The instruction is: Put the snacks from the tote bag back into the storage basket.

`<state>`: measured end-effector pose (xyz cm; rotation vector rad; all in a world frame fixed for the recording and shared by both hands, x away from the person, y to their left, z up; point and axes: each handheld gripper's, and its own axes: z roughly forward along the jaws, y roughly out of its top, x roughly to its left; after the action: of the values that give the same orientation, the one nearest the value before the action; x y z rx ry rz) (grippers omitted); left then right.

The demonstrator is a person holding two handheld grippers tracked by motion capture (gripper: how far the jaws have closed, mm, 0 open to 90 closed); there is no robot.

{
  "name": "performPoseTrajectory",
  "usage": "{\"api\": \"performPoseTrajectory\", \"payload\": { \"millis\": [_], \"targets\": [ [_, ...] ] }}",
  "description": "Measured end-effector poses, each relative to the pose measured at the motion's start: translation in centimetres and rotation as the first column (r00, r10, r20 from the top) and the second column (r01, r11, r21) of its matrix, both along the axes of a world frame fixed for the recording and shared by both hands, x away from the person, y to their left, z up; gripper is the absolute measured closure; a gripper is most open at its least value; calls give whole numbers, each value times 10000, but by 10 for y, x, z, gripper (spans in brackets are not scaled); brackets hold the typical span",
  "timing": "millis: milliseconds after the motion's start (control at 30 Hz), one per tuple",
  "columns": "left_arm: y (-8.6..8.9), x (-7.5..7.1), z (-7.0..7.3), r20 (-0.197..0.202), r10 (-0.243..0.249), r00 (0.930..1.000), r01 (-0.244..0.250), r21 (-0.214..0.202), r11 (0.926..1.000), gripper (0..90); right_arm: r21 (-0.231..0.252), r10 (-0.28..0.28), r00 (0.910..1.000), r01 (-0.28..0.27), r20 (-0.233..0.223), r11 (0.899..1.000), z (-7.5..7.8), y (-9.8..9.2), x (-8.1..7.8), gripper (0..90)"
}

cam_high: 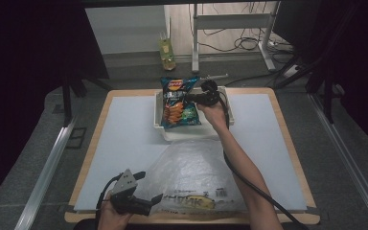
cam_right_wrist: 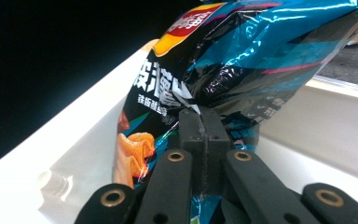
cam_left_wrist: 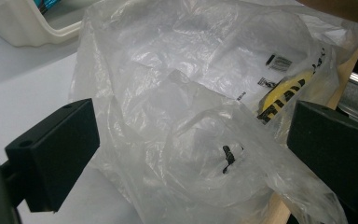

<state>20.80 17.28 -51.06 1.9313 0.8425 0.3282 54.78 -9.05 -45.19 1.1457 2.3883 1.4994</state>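
A blue chip bag [cam_high: 177, 102] leans in the white tray [cam_high: 159, 125] at the back middle of the table. My right gripper [cam_high: 188, 98] is shut on the chip bag [cam_right_wrist: 242, 60], its jaws pinching the foil near the bag's middle. The tray wall [cam_right_wrist: 70, 140] runs along the left of the right gripper view. A crumpled clear plastic bag [cam_high: 191, 177] with yellow and black print lies at the front of the table. My left gripper [cam_high: 154, 199] stands open at that bag's near left edge. Its wide-apart jaws frame the plastic bag [cam_left_wrist: 191, 116] without pressing on it.
A white mat [cam_high: 124, 143] covers the wooden table top [cam_high: 287, 139]. A corner of the tray [cam_left_wrist: 23, 28] is at the top left of the left gripper view. Beyond the table stand a bottle [cam_high: 166, 52] on the floor, desk legs and cables.
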Motion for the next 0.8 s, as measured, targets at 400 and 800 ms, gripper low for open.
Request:
{"api": "performPoseTrajectory", "payload": {
  "millis": [400,800],
  "targets": [
    [0,0,0,-33,-16,10000,16,-3,10000,21,-352,-366,9992,360,-160,9987,-12,-1,5,893],
    [0,1,-1,-74,-28,10000,28,-5,10000,22,-774,-544,9979,515,-361,9957,-22,0,6,851]
  ]
}}
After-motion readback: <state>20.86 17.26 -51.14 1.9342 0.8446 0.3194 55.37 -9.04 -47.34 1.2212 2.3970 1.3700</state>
